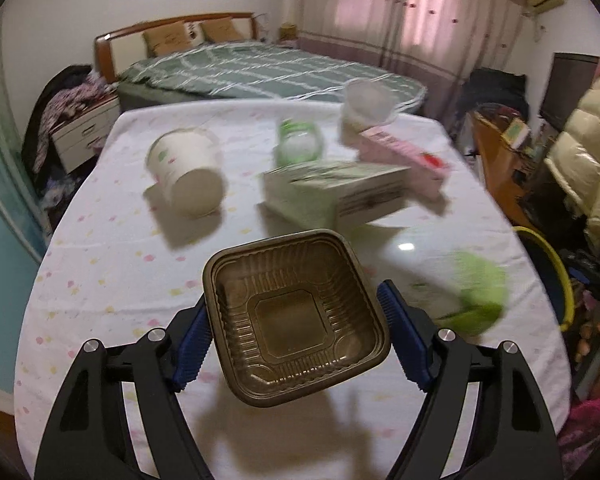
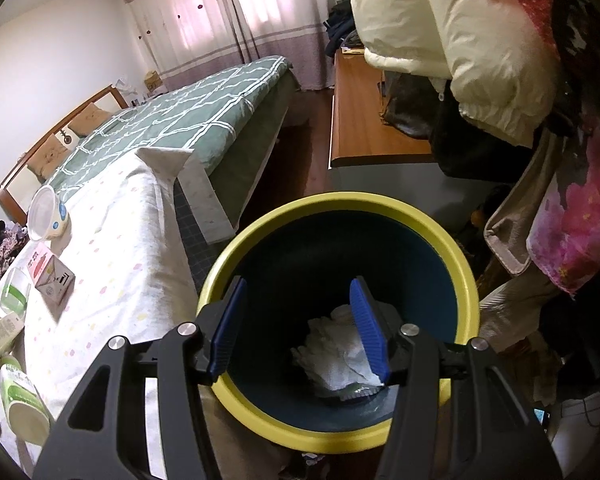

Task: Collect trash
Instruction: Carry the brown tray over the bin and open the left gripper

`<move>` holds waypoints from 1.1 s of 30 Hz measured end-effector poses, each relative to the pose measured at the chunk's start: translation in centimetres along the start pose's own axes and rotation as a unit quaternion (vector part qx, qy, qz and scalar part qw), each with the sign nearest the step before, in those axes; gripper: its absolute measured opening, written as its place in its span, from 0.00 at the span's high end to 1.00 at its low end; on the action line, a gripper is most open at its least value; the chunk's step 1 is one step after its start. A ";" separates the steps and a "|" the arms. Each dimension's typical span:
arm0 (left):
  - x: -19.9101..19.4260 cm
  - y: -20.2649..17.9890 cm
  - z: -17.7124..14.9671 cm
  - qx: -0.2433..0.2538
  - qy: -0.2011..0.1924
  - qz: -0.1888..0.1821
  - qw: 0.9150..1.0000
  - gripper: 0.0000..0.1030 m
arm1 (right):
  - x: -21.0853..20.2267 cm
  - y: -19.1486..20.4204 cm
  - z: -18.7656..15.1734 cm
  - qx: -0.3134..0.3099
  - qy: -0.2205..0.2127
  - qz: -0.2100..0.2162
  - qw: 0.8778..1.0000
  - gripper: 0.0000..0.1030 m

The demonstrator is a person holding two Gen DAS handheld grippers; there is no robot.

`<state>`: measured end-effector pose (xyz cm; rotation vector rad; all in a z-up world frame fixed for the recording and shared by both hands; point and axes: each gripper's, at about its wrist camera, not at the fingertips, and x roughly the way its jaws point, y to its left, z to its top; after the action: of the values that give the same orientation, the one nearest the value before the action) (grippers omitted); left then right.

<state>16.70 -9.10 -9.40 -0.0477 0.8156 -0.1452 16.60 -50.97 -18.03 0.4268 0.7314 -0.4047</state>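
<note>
Left claw (image 1: 296,334) spans the brown plastic tray (image 1: 296,316), near edge of the tabletop (image 1: 100,280); left pad touches, right pad seems just clear, blur hinders. It should firm the grip before carrying right to the yellow-rimmed bin (image 2: 340,320). Right claw (image 2: 300,328) half open, empty, over the bin.

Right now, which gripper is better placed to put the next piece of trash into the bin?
Left. The left gripper already clamps the brown plastic tray above the table. The right gripper is empty, open over the yellow-rimmed bin.
</note>
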 end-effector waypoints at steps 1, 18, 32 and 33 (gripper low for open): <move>-0.5 -0.9 0.2 0.008 -0.004 -0.010 1.000 0.25 | -0.1 -0.2 -0.1 -0.001 0.000 -0.001 1.000 0.50; 0.1 -20.4 2.7 0.149 0.013 -0.188 0.971 0.25 | -6.0 -7.0 -1.7 0.013 -0.032 -0.028 0.999 0.46; 6.7 -34.8 2.5 0.226 0.071 -0.232 0.944 0.25 | -6.9 -11.1 -2.6 0.022 -0.020 -0.039 0.999 0.46; 7.0 -35.4 2.4 0.228 0.072 -0.230 0.943 0.25 | -6.9 -11.2 -2.7 0.022 -0.020 -0.039 0.999 0.46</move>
<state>19.30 -45.21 -9.33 0.2148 0.8888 -0.7859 4.94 -57.60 -17.51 0.4319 0.7034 -0.5029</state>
